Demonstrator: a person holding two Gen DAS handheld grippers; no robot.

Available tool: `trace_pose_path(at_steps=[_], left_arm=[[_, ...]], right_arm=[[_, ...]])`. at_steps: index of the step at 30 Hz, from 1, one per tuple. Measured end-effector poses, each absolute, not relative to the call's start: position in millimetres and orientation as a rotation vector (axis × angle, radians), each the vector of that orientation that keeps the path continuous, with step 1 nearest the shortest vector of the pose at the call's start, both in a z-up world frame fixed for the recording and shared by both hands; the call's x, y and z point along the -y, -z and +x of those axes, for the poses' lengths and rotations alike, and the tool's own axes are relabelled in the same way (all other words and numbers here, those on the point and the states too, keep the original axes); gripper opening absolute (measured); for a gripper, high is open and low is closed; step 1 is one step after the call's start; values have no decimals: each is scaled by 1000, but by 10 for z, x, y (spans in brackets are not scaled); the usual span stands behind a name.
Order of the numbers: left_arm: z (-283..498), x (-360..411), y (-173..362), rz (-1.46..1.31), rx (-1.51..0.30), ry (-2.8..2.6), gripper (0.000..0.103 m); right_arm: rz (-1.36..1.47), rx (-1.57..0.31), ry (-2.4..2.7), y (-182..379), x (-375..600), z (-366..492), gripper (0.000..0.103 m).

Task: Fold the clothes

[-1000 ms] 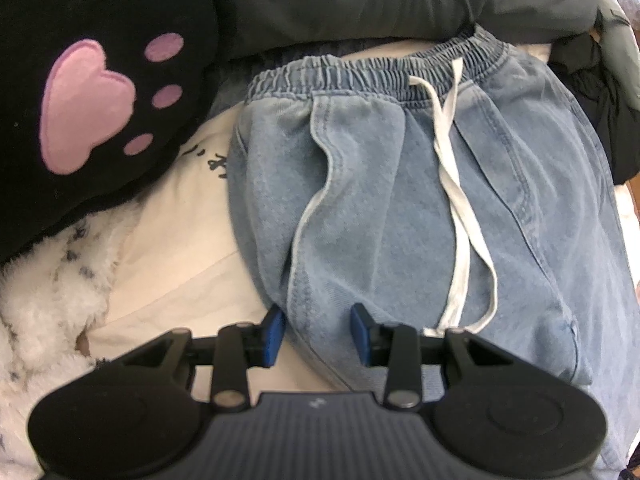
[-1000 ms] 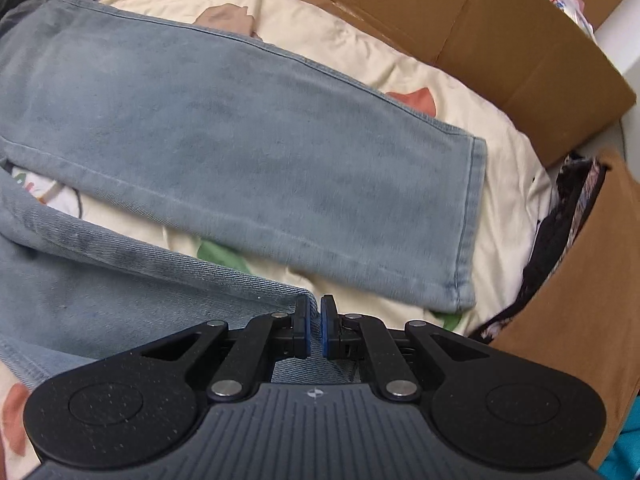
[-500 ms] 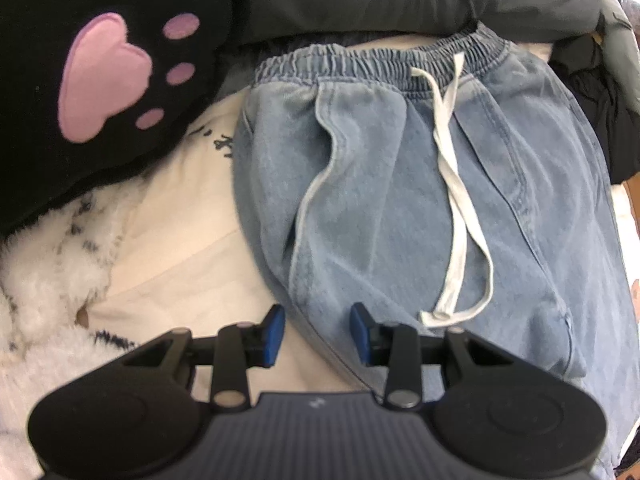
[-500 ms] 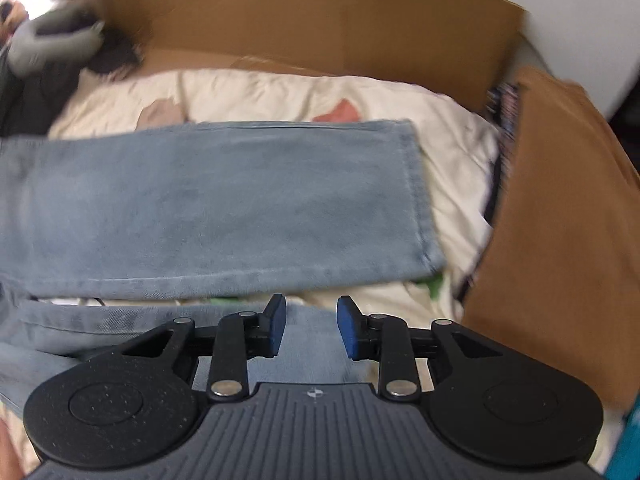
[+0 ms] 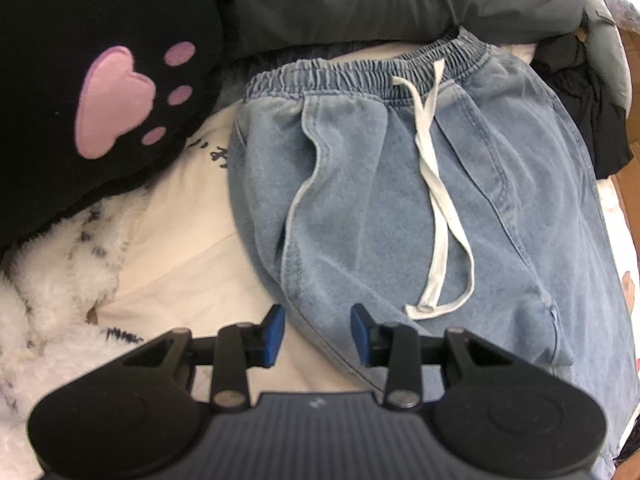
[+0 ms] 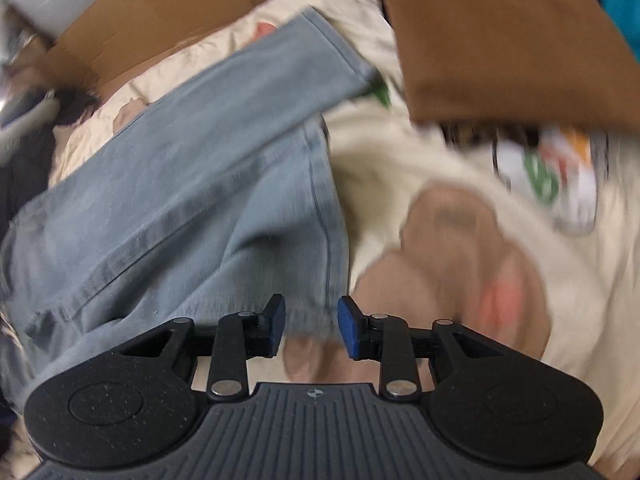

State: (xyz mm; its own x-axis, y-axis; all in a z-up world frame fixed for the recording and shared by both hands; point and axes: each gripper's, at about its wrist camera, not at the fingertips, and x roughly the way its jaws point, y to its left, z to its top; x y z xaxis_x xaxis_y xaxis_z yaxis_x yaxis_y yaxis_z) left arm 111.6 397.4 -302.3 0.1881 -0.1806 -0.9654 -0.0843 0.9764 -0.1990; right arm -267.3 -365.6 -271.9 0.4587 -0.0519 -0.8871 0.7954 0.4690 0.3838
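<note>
**Light-blue denim trousers spread on a cream bedsheet, both tongs empty**

A brown cardboard box point(image 6: 500, 40) stands at the edge of the bed in the right wrist view, its flaps rising behind and beside the sheet; the blur hides what is inside it. A second cardboard panel point(image 6: 160, 28) runs along the far side of the bed.

The jeans point(image 5: 420, 208) are soft, pale-blue denim with a gathered elastic waistband point(image 5: 360, 72) and a white drawstring point(image 5: 436, 208) that trails down the front in a loose loop. The waistband lies toward a dark grey cushion point(image 5: 400, 0), with a black plush pillow bearing a pink paw print point(image 5: 116, 100) off to one side and a white fluffy blanket point(image 5: 52, 300) below that. In the right wrist view one trouser leg point(image 6: 240, 100) runs diagonally across the cream sheet point(image 6: 420, 168) toward the box, its hem near the cardboard, while the other leg point(image 6: 240, 240) lies folded beneath it with its hemmed edge close to the tongs. The sheet is printed with tan, pink and green shapes.

The left tongs point(image 5: 318, 334) are partly open and hold nothing; the curved side edge of the jeans' seat passes between the blue pads without being pinched. The right tongs point(image 6: 311, 326) are opening, with the frayed hem corner of the lower leg lying just between and beyond the pads, not gripped. This view is heavily motion-blurred.
</note>
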Motion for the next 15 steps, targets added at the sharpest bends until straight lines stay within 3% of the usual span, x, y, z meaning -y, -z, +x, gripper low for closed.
trace_pose_path(at_steps=[10, 15], left_arm=[[1116, -3989, 3001, -187, -1391, 52, 40], [1085, -4009, 3008, -183, -1393, 43, 40]], right_arm=[[1277, -792, 677, 3087, 3567, -2911, 51], [1405, -734, 690, 3335, 3545, -2916, 66]])
